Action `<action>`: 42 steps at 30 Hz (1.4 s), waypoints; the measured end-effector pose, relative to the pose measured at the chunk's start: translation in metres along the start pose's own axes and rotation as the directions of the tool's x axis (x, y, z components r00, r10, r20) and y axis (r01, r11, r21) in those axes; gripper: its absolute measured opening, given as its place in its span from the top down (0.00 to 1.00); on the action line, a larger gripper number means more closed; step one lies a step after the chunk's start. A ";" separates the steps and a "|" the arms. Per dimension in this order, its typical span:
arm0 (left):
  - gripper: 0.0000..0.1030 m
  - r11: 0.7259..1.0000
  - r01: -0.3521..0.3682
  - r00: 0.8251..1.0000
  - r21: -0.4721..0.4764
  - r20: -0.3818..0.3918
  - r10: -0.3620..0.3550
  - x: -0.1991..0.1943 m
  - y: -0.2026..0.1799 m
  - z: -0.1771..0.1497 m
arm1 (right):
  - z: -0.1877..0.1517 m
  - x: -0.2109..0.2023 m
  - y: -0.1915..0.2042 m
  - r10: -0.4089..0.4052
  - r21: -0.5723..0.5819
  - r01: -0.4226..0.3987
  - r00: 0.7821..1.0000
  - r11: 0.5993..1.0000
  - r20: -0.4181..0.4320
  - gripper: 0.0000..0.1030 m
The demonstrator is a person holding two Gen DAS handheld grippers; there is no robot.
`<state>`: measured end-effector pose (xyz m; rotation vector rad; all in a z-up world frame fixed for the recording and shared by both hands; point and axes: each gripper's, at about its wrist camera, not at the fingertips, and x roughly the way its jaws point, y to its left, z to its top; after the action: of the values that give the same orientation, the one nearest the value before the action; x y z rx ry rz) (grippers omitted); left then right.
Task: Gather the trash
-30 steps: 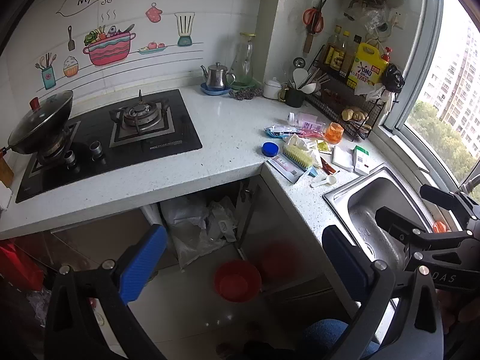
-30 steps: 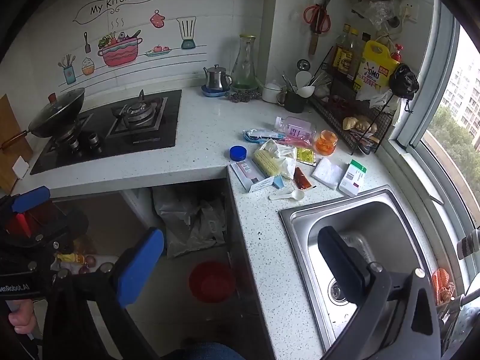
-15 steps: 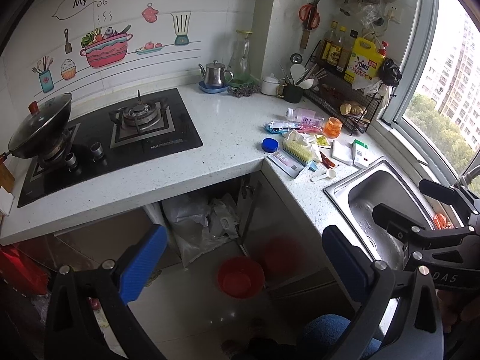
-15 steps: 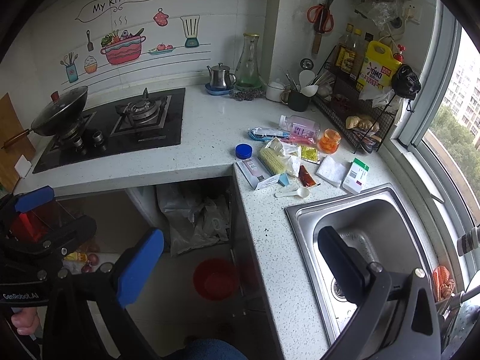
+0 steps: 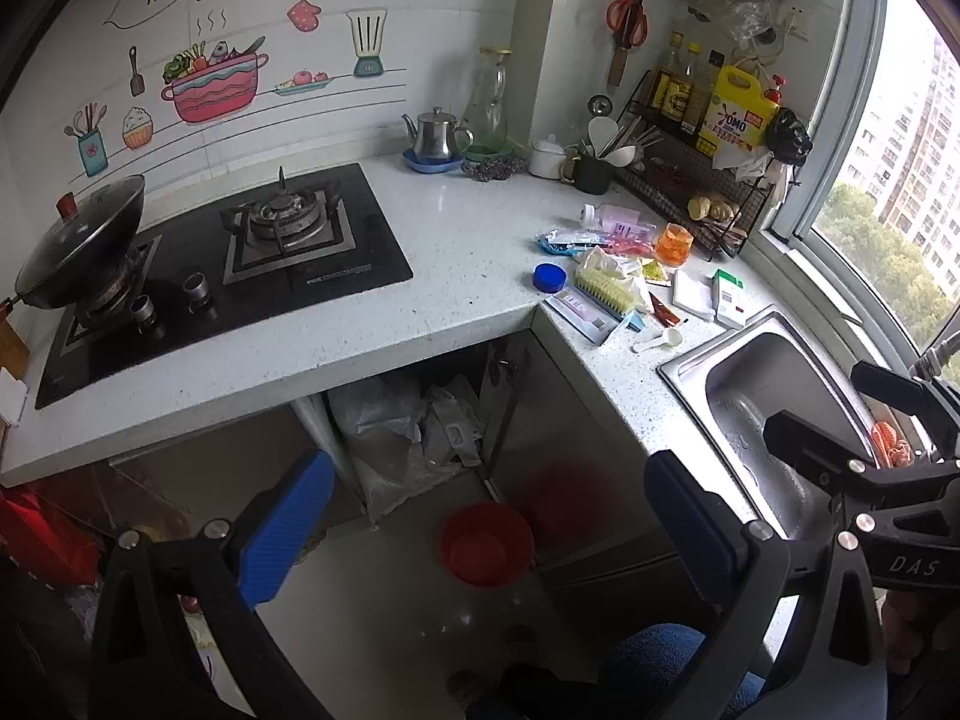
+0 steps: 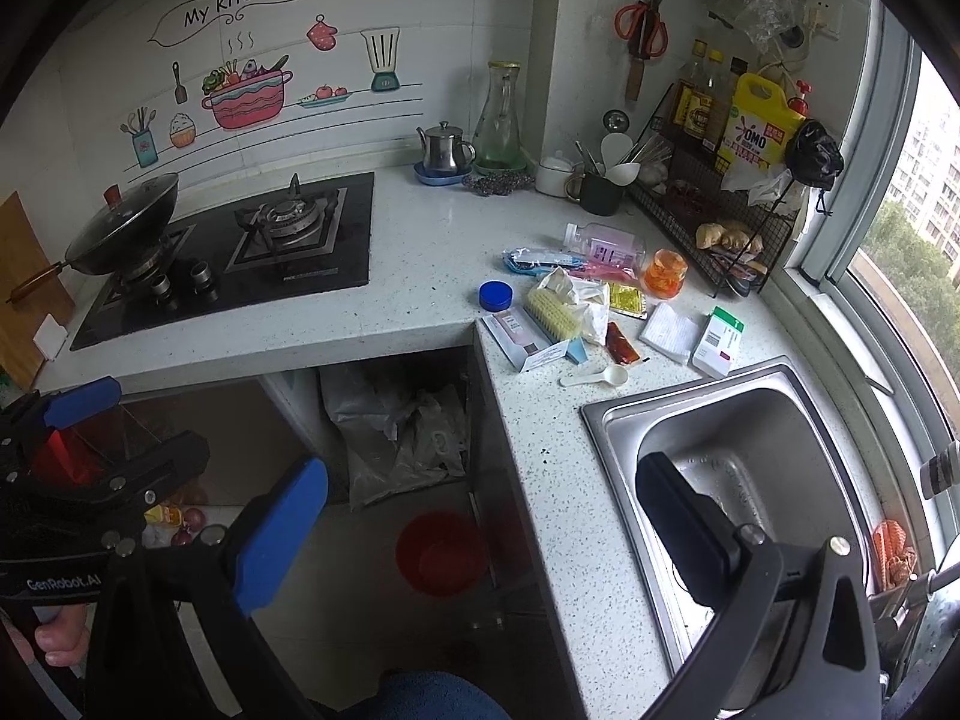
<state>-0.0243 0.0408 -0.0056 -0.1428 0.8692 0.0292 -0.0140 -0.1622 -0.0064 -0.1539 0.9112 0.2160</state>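
Both grippers are spread wide and carry nothing. L gripper (image 5: 486,516) hangs low over the floor, in front of the open space under the counter; R gripper (image 6: 480,534) hangs low too, its R finger over the sink (image 6: 606,420), its L finger over the floor gap.

Key relation: the trash lies up and ahead of both tools, on the counter's R wing, between its inner corner and the sink's far rim. From the R gripper it sits fwd and slightly L of centre; from the L gripper it sits fwd and to the R. R gripper looks nearer, being beside the sink already.

Trash pile, nearest first:
- spoon (image 6: 597,377), closest to the sink rim, handle pointing L.
- flat box (image 6: 525,339), at the inner corner, long axis running away-L to near-R.
- brush (image 6: 555,312), lying on a white wrapper (image 6: 576,294), axis roughly parallel to the flat box.
- red sachet (image 6: 621,343), just R of the wrapper.
- blue cap (image 6: 495,295), at the L edge of the pile.
- green-white box (image 6: 717,341), near the sink's far corner.

Judgement: nothing collected yet. Next move calls for raising the R gripper fwd, jaws set across an item's short axis.

A bag (image 6: 396,438) sits under the counter, below the inner corner; likely the drop point, not certain.
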 end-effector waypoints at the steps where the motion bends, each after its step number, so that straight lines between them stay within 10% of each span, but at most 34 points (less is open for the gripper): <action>1: 0.00 1.000 0.002 1.000 -0.001 -0.001 -0.002 0.000 0.001 0.000 | 0.000 0.000 0.001 -0.004 -0.002 0.004 1.000 1.000 -0.002 0.00; 42: 0.00 0.995 0.096 0.995 0.034 -0.017 -0.096 0.007 0.021 0.029 | 0.014 0.007 -0.014 -0.052 0.088 0.054 0.998 0.995 -0.016 0.00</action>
<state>0.0008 0.0653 0.0055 -0.1521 0.8770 -0.0771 0.0045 -0.1721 -0.0033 -0.0975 0.9279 0.1252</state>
